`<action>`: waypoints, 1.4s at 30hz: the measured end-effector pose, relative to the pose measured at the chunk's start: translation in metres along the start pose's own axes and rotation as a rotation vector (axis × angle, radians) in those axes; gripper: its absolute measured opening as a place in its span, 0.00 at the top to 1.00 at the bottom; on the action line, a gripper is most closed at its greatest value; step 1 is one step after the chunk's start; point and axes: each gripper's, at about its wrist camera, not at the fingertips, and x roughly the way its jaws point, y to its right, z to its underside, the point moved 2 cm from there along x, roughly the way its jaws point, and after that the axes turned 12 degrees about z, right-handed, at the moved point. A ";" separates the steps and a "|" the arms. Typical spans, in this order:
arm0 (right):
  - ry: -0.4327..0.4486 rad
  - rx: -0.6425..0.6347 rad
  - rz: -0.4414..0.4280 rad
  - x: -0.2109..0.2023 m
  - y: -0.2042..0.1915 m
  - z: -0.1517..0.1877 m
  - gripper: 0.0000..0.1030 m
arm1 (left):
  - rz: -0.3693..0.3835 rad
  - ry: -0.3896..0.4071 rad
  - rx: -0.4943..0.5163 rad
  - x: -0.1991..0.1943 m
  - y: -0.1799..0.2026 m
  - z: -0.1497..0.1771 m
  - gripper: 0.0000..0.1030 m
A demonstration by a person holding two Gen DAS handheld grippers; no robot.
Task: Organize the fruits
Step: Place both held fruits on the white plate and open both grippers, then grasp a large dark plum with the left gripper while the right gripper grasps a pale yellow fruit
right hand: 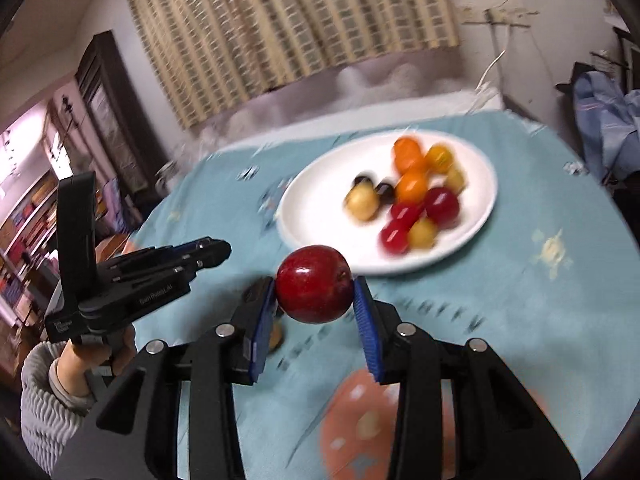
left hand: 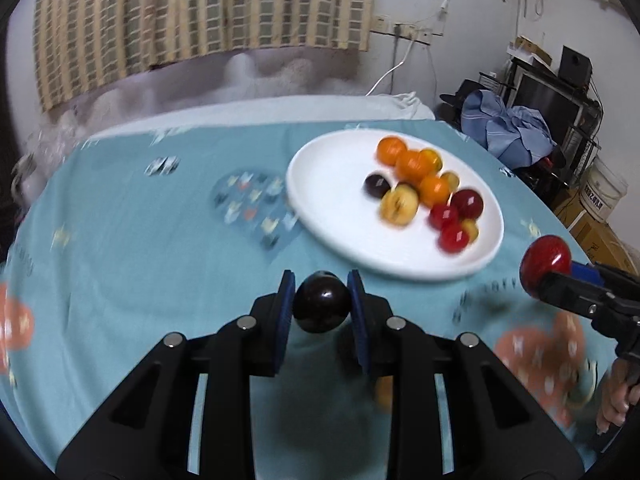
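Observation:
My left gripper [left hand: 321, 294] is shut on a dark purple plum [left hand: 321, 307] and holds it above the blue tablecloth, in front of the white plate [left hand: 340, 236]. My right gripper [right hand: 316, 300] is shut on a red apple [right hand: 314, 289], near the plate [right hand: 304, 216]; the apple also shows in the left wrist view [left hand: 546, 265]. The plate holds several oranges [left hand: 412, 166], red fruits [left hand: 466, 202], a yellow fruit [left hand: 399, 205] and a dark plum [left hand: 376, 186]. A small orange-yellow fruit [left hand: 385, 392] lies on the cloth under my left gripper's right finger.
The round table has a light blue cloth [left hand: 140, 248] with heart and orange patches. Behind it are a white cushion and a checked curtain [left hand: 200, 12]. Shelves with clothes [left hand: 516, 128] stand at the right, and a bucket [left hand: 606, 190]. The left gripper shows in the right wrist view [right hand: 216, 250].

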 end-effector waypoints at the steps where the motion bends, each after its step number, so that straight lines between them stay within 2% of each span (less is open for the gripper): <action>1: -0.012 -0.008 0.002 0.006 -0.001 -0.006 0.62 | 0.003 -0.001 0.004 0.007 0.002 -0.008 0.74; 4: -0.020 -0.029 0.018 0.027 -0.007 -0.018 0.62 | 0.015 -0.012 -0.009 0.032 0.002 -0.030 0.73; 7: -0.022 0.015 0.005 0.048 -0.007 -0.024 0.61 | 0.018 -0.041 -0.030 0.059 -0.003 -0.043 0.73; 8: -0.029 0.034 0.013 0.053 -0.005 -0.024 0.51 | 0.016 -0.050 -0.036 0.065 -0.004 -0.045 0.73; 9: -0.022 0.053 0.033 0.056 -0.002 -0.026 0.34 | 0.012 -0.058 -0.040 0.071 -0.006 -0.047 0.66; 10: -0.002 0.057 0.040 0.054 0.001 -0.026 0.34 | 0.006 -0.054 -0.045 0.073 -0.007 -0.047 0.50; 11: 0.016 0.050 0.041 0.051 0.002 -0.028 0.34 | -0.001 -0.041 -0.050 0.071 -0.008 -0.047 0.46; 14: 0.061 0.073 0.020 0.032 0.010 -0.031 0.34 | 0.023 -0.012 -0.102 0.053 -0.015 -0.039 0.46; 16: 0.050 0.107 -0.013 0.023 0.014 -0.028 0.34 | 0.023 -0.007 -0.124 0.040 -0.019 -0.029 0.45; 19: 0.012 0.158 -0.043 0.010 0.017 -0.013 0.31 | 0.002 -0.018 -0.138 0.020 -0.021 -0.001 0.34; 21: -0.007 0.204 -0.052 0.007 0.021 -0.003 0.24 | 0.001 -0.045 -0.123 0.014 -0.017 0.016 0.34; 23: -0.020 0.259 -0.081 0.003 0.027 0.011 0.21 | 0.001 -0.063 -0.104 0.010 -0.011 0.028 0.34; 25: -0.038 0.276 -0.094 0.001 0.027 0.018 0.21 | 0.009 -0.074 -0.084 0.008 -0.002 0.035 0.33; 27: -0.044 0.287 -0.096 0.001 0.029 0.020 0.21 | -0.009 -0.077 -0.061 0.009 0.005 0.037 0.27; 29: -0.051 0.291 -0.097 0.003 0.030 0.019 0.21 | -0.022 -0.077 -0.047 0.012 0.009 0.037 0.27; 35: -0.076 0.291 -0.097 0.006 0.030 0.019 0.21 | -0.035 -0.130 -0.049 0.035 0.008 0.039 0.27; 39: -0.077 0.288 -0.095 0.006 0.030 0.019 0.21 | -0.040 -0.142 -0.040 0.037 0.004 0.043 0.20; 40: -0.077 0.287 -0.093 0.006 0.030 0.019 0.21 | -0.052 -0.141 -0.028 0.034 0.002 0.044 0.19; 42: -0.075 0.288 -0.091 0.005 0.032 0.019 0.21 | -0.158 -0.117 0.002 0.025 -0.008 0.047 0.18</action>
